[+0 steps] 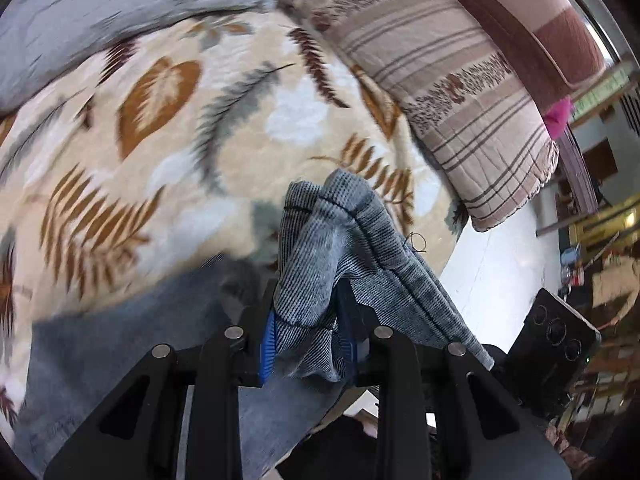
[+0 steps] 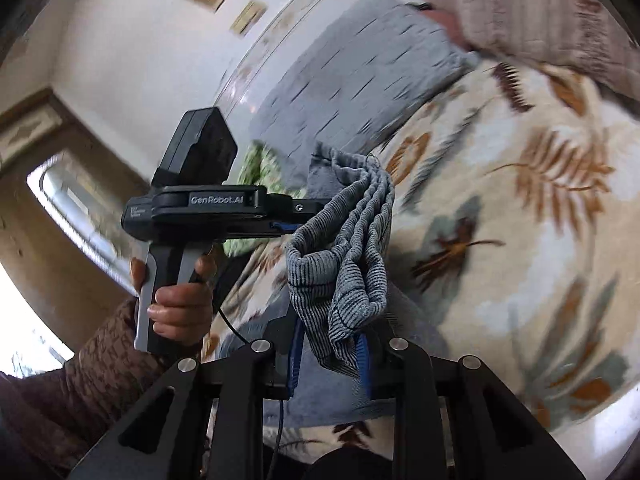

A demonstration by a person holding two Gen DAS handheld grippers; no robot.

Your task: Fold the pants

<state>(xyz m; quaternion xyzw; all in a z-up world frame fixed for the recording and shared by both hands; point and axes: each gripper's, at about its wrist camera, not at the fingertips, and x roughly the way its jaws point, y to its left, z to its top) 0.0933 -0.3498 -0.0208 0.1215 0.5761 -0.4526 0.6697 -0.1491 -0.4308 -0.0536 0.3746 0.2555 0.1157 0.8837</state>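
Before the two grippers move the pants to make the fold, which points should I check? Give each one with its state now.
1. Left gripper shut on the grey pants: ok.
2. Right gripper shut on the pants: ok.
3. Cloth bunched thickly between each pair of blue pads, held at more than an edge: ok.
4. Leaf-pattern blanket bare ahead for laying down: ok.
5. Grey pillow and striped quilt apart from the pants: ok.
6. Rest of the pants hanging free, not snagged: cannot tell.
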